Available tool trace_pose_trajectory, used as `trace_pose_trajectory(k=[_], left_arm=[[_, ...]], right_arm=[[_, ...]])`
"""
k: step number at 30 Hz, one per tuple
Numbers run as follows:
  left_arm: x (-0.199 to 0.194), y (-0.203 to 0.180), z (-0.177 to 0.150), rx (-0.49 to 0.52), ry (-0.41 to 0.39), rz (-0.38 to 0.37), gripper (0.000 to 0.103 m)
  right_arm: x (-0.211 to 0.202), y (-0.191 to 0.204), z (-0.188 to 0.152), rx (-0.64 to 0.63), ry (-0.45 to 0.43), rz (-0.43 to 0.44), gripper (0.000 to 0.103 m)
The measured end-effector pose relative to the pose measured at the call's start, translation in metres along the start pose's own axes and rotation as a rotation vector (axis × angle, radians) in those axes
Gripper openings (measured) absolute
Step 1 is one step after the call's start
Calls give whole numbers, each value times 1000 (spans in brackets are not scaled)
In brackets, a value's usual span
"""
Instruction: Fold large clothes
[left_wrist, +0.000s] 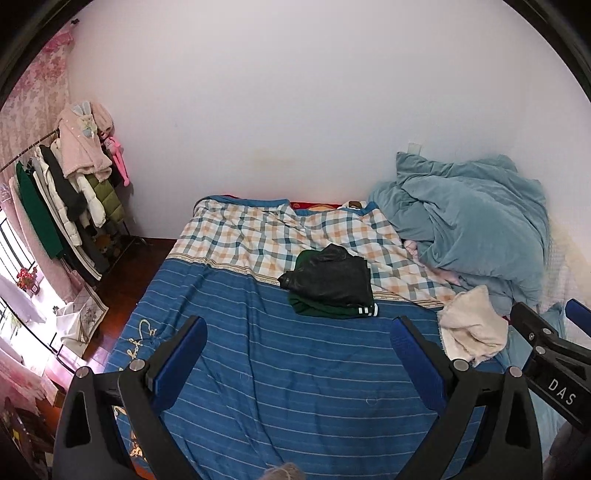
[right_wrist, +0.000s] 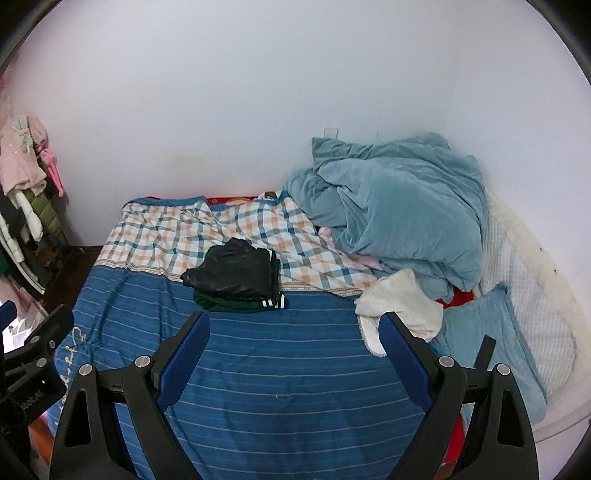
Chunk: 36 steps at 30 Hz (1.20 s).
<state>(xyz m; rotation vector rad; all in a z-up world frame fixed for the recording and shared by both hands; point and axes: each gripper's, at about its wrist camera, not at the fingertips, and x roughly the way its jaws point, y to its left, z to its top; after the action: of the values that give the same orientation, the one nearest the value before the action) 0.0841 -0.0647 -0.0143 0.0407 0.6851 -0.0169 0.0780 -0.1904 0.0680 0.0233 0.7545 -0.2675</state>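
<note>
Item: cream fleecy garment, crumpled in a loose heap (right_wrist: 400, 308); lies on the blue white-striped bedsheet (right_wrist: 295, 369) at its right side, against the foot of the heaped pale-blue quilt (right_wrist: 402, 206); unfolded, no clear long axis to be made out.

Relation to claws: right gripper (right_wrist: 293, 328) spread wide, holding nothing; the garment sits forward and to the right of it, its near edge just beside the right blue-padded finger (right_wrist: 402, 350); left gripper (left_wrist: 299, 332) likewise spread and empty; from it the same garment (left_wrist: 472, 325) lies further off to the right, beyond its right-hand finger; right hand judged the nearer for a first pinch.

Already stacked: black leather-look folded garment (right_wrist: 232, 273) lying atop a dark-green folded garment with white-striped cuff (right_wrist: 236, 304); pile sits ahead, mid-bed, at the seam with the orange-and-teal checked cloth (right_wrist: 184, 229).

Containers: none seen.
</note>
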Motion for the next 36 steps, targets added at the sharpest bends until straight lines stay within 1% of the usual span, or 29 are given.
trace_pose_trajectory(k=[5,8,10,11,13,19,36], left_arm=[[-14,-2,-8,3,-8,-5,101],[-18,-3,-12,-2,-16,6,102],[-23,-3,-14,-11,-29,6,102],[-24,-3,-14,-13,-31,-3,102],[-25,-3,-15,-15,-28,-8,103],[-34,-2,-18,-15,-53,20,103],[-46,-1,-20,-11,-75,28,103]], right_arm=[[-17,-3,-3,-7,-22,6,94],[-26,-4,-5,-19,-35,-2,94],[-29,-5,-6,-27,-44,-13,98],[-31,-5,-7,-26,-46,-14,98],[-32,-8,-8,-19,-49,-8,98],[-35,-11,-7,-14,-53,-2,99],[-47,-7,-14,-6,-58,15,99]])
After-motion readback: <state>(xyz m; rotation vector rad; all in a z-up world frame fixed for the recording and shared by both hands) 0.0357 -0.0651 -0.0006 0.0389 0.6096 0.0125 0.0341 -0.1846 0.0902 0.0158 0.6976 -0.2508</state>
